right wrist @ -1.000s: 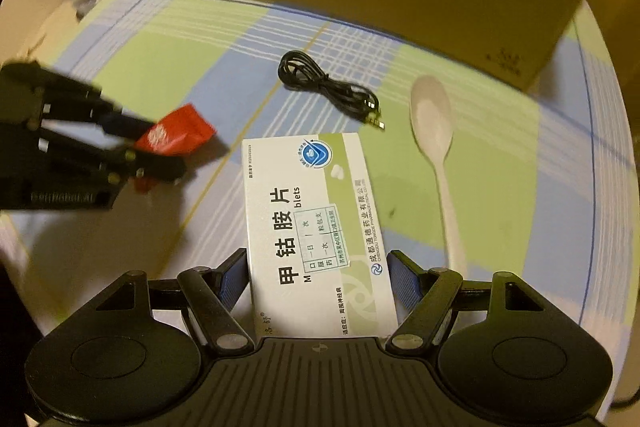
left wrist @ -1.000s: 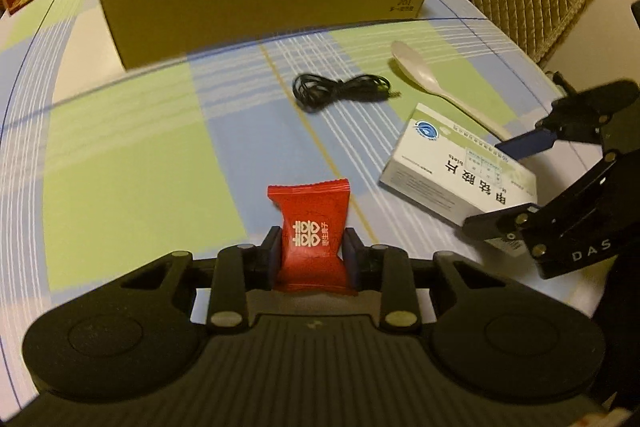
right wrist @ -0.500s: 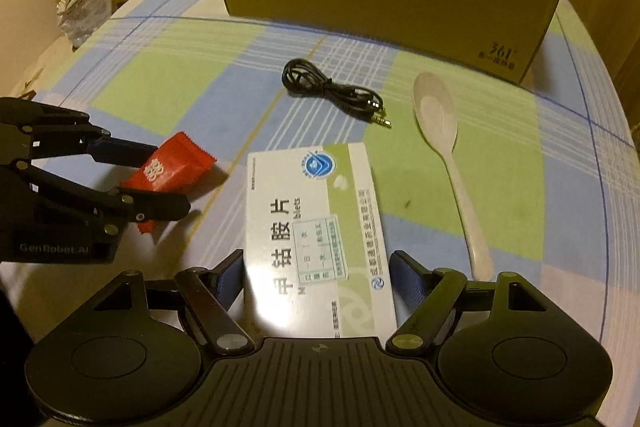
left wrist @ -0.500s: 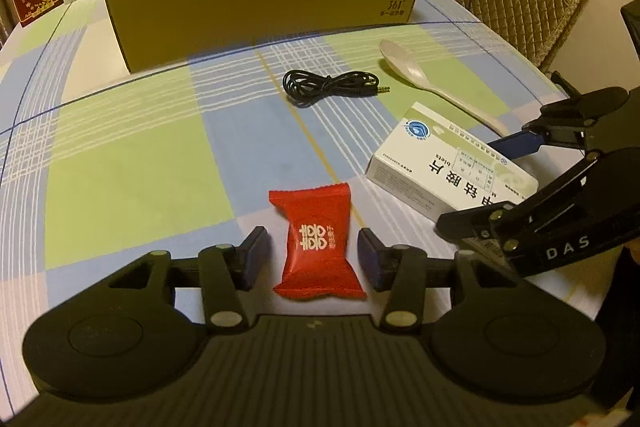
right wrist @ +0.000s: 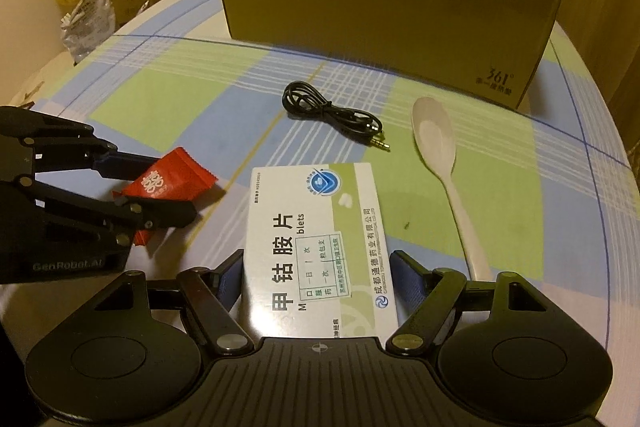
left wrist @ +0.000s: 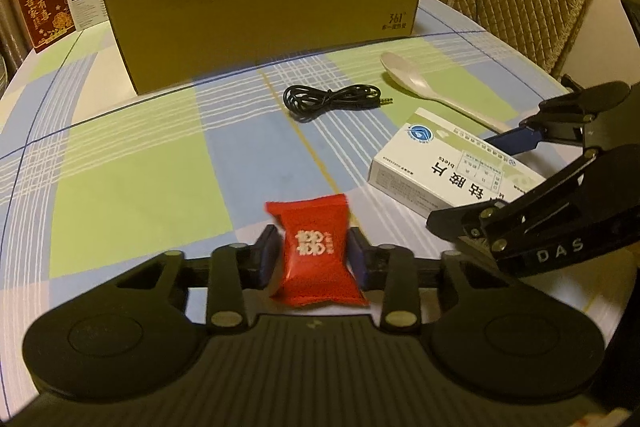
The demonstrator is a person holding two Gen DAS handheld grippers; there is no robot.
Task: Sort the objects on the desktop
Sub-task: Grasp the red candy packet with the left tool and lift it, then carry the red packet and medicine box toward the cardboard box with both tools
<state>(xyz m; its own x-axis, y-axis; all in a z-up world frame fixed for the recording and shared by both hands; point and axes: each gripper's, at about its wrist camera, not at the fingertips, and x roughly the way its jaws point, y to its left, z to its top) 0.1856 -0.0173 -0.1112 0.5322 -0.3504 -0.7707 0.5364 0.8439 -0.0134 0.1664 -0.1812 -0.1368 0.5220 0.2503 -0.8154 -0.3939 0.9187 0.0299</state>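
Two grippers sit low over the worktop (left wrist: 132, 171): the left gripper (left wrist: 312, 255) has its jaws closed on a red sachet (left wrist: 316, 251), long axis pointing away, while the right gripper (right wrist: 316, 279) has jaws spread around a pill box (right wrist: 316, 239), lengthwise too, one blue pad apart from it. Beyond lie a cable (right wrist: 328, 111) and spoon (right wrist: 444, 163), handle nearward. Farthest stands a carton (right wrist: 384, 15), its contents hidden.

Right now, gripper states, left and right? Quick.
Left gripper: shut on the red candy packet.
Right gripper: open, fingers either side of the medicine box, not yet gripping it.
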